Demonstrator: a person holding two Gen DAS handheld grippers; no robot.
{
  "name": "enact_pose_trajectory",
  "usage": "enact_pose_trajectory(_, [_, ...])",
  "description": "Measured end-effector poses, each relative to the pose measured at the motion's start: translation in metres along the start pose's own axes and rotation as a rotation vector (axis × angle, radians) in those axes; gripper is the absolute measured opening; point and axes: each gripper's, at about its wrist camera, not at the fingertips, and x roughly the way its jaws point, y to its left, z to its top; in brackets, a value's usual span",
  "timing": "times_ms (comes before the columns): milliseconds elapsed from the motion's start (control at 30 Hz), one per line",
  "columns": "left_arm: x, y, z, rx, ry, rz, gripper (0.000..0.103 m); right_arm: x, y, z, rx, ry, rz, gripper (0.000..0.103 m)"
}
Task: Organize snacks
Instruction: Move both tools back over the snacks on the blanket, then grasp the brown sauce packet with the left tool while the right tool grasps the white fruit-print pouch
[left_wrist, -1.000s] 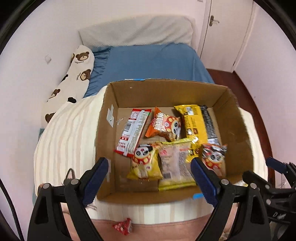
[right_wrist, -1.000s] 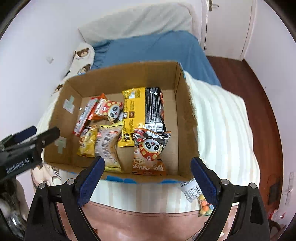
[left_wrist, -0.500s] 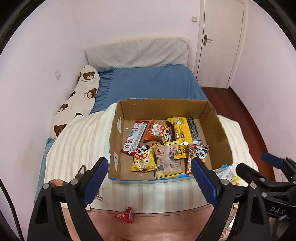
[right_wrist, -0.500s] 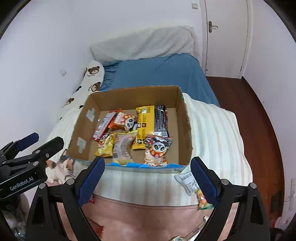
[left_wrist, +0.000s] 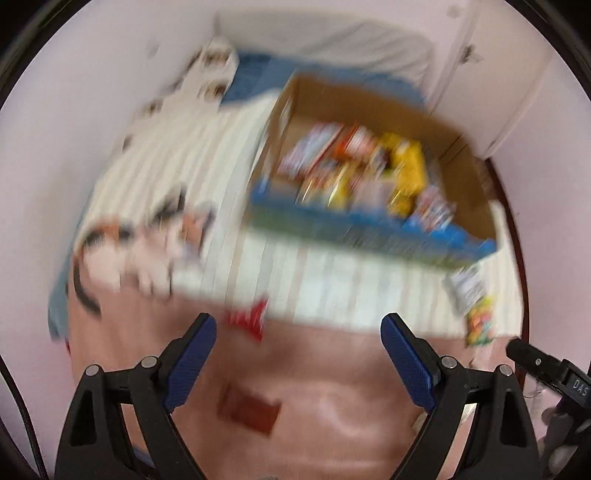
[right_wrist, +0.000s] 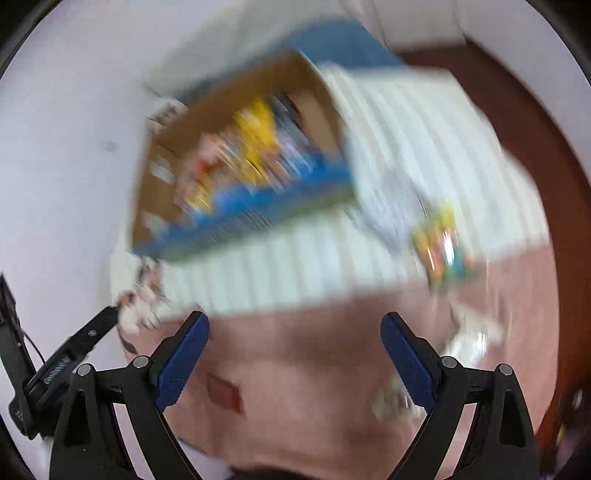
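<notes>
Both views are smeared by motion blur, so fine detail is lost. In the left wrist view the left tongs (left_wrist: 298, 338) stand wide open at the bottom of the frame, with nothing between the blue pads (left_wrist: 192, 354). Beyond them, in the upper right of the frame, a cardboard box (left_wrist: 458, 173) with a blue front edge sits on a striped cream blanket (left_wrist: 332, 280) on the bed, and a jumble of bright snack packets (left_wrist: 369, 170) fills it. A small red packet (left_wrist: 249, 319) lies at the blanket's lower edge just above the tongs, and a colourful packet (left_wrist: 480, 323) lies at the right edge, apart from the box. A darker red packet (left_wrist: 249, 410) rests on the pink cover (left_wrist: 332, 387) low in the frame. In the right wrist view the right tongs (right_wrist: 294, 334) are also spread wide and empty. The box (right_wrist: 155, 199) appears upper left of centre, and the colourful packet (right_wrist: 443, 243) lies to its right on the blanket (right_wrist: 295, 266). The tip of the other tongs shows at the left edge.
</notes>
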Motion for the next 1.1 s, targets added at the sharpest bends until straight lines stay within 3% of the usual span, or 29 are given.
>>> enact_pose_trajectory(200, [0.076,0.049,-0.065,-0.185,0.278,-0.018,0.091,0.072,-0.087,-0.051,0.269,0.232,-0.040,0.096])
enact_pose_trajectory(367, [0.126,0.096,-0.116,-0.422,0.480,-0.110,0.091,0.108,-0.115,-0.075,0.374,0.289,-0.097,0.096])
enact_pose_trajectory(500, [0.152,0.124,-0.138,-0.593,0.536,-0.162,0.091,0.126,-0.121,-0.086,0.385,0.316,-0.118,0.094])
enact_pose_trajectory(600, [0.168,0.132,-0.141,-0.687,0.534,-0.198,0.089,0.133,-0.121,-0.090,0.383,0.319,-0.124,0.091])
enact_pose_trajectory(667, [0.177,0.131,-0.141,-0.732,0.534,-0.227,0.073,0.136,-0.121,-0.090,0.392,0.321,-0.124,0.084])
enact_pose_trajectory(700, [0.182,0.126,-0.140,-0.727,0.540,-0.227,0.063,0.138,-0.120,-0.091,0.384,0.321,-0.122,0.082])
enact_pose_trajectory(767, [0.183,0.111,-0.133,-0.653,0.520,-0.197,0.062,0.141,-0.117,-0.090,0.353,0.321,-0.123,0.078])
enact_pose_trajectory(967, [0.172,0.030,-0.104,-0.212,0.395,-0.076,0.060,0.146,-0.096,-0.084,0.235,0.295,-0.136,0.073])
enact_pose_trajectory(1100, [0.174,-0.029,-0.102,0.079,0.362,-0.032,0.060,0.152,-0.068,-0.078,0.066,0.296,-0.157,0.073])
